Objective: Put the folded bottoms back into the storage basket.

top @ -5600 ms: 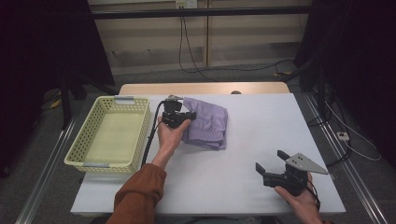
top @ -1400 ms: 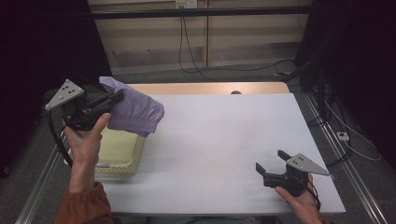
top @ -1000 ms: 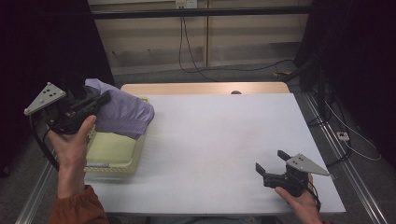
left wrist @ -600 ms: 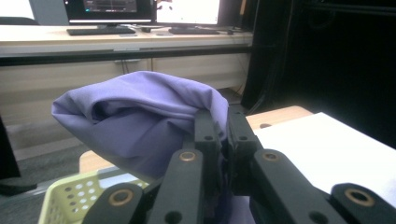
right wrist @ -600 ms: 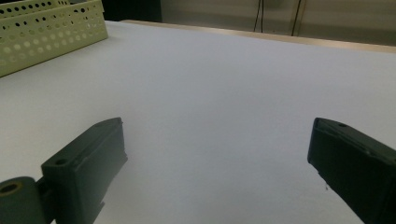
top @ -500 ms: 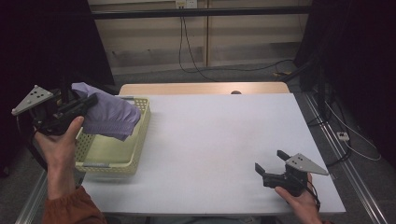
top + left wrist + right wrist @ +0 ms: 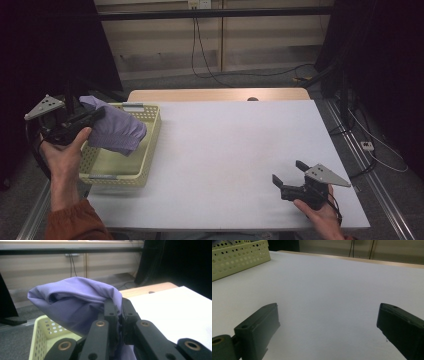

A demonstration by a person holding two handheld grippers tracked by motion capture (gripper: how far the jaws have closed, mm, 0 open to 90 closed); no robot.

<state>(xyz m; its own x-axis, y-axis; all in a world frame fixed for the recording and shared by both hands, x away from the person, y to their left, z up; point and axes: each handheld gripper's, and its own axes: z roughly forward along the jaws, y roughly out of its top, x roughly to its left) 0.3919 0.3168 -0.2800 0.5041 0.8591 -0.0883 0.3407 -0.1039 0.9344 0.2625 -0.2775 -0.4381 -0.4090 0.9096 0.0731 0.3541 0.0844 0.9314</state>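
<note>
The left gripper (image 7: 92, 116) pinches the purple cloth (image 7: 115, 131), which hangs from its jaws partly down inside the yellow perforated basket (image 7: 150, 137) right below. The right gripper (image 7: 289, 172), jaws spread, rests on the white table (image 7: 225, 150), well apart from both.

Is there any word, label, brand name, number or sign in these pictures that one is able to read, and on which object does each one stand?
None can be read in any view.
The yellow basket has a pale strip on its far rim and another on its near rim; whether they bear print, I cannot tell at this size.
The purple cloth, the left gripper, the right gripper and the white table show no print.
</note>
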